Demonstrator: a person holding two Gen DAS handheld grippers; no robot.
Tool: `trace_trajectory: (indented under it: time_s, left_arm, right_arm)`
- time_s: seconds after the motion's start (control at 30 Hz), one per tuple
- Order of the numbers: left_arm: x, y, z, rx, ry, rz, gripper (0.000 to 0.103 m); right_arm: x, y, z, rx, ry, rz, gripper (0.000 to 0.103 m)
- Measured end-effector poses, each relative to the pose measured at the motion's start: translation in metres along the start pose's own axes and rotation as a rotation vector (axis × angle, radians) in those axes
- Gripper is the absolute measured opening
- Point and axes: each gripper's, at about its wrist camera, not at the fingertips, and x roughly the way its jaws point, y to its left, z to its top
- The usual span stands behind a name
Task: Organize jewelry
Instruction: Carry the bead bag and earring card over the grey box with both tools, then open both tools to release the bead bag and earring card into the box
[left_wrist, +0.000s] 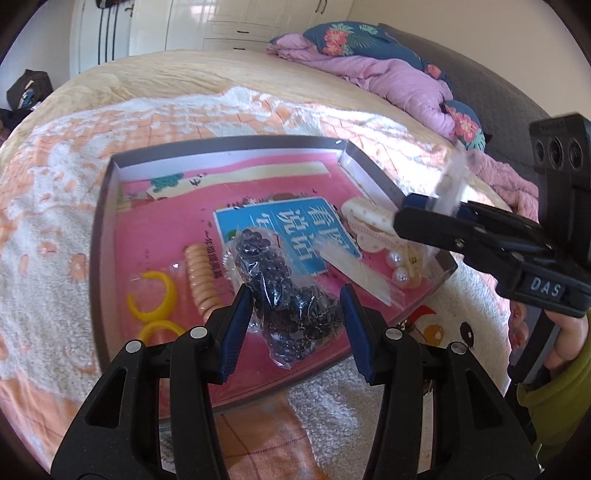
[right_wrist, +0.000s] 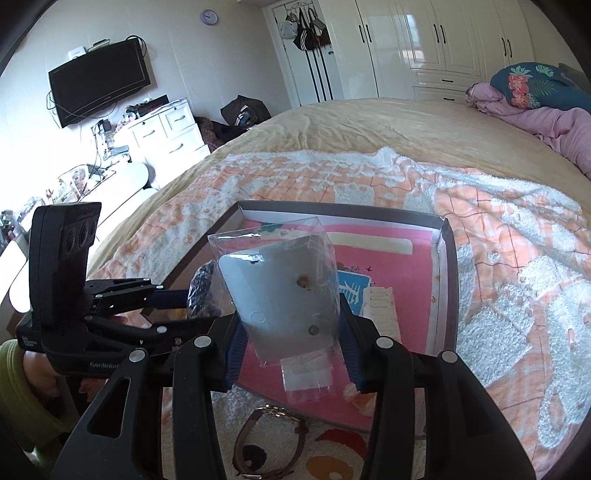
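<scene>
- One shallow dark-walled cardboard box with a pink printed floor (left_wrist: 107, 206) lies on the orange-and-white fleece blanket (left_wrist: 51, 206); every place below is given from this box
- Two grippers are over its near edge; the left gripper (left_wrist: 295, 317) has its blue pads closed on one clear plastic bag of dark beads (left_wrist: 284, 291), whose long axis runs away from the camera, over the box floor
- The right gripper (right_wrist: 291, 332) clamps one clear sleeve holding a grey earring card (right_wrist: 280, 295); the card stands tilted above the box's near half, its long axis pointing up and away
- Inside the box: two yellow plastic rings (left_wrist: 157, 295), one coiled peach hair tie (left_wrist: 201, 280), three pearl beads (left_wrist: 400, 267)
- One brown-strapped wristwatch (right_wrist: 269, 439) lies outside the box, just beside its near wall
- Each gripper angles downward; a hand in a green sleeve (left_wrist: 569, 343) holds the right one
</scene>
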Motion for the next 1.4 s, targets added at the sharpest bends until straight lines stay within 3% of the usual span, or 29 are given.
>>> trace_trajectory:
  time_s: [0.67, 0.73, 1.03, 1.2, 1.4]
  left_arm:
    - [0.006, 0.004, 0.000, -0.002, 0.005, -0.003, 0.041]
    - [0.006, 0.004, 0.000, -0.002, 0.005, -0.004, 0.041]
    - [0.005, 0.001, -0.001, 0.016, 0.009, 0.004, 0.042]
    - [0.001, -0.002, 0.001, 0.022, -0.010, 0.005, 0.052]
    - [-0.010, -0.003, 0.004, 0.024, -0.040, 0.016, 0.056]
  right_arm:
    - [0.033, -0.012, -0.005, 0.052, 0.073, -0.002, 0.045]
    - [0.032, -0.013, -0.005, 0.059, 0.069, -0.003, 0.050]
    - [0.006, -0.018, -0.009, 0.120, 0.014, -0.001, 0.062]
    - [-0.013, -0.020, -0.012, 0.146, -0.022, -0.005, 0.068]
    - [-0.032, -0.018, -0.015, 0.158, -0.049, -0.009, 0.071]
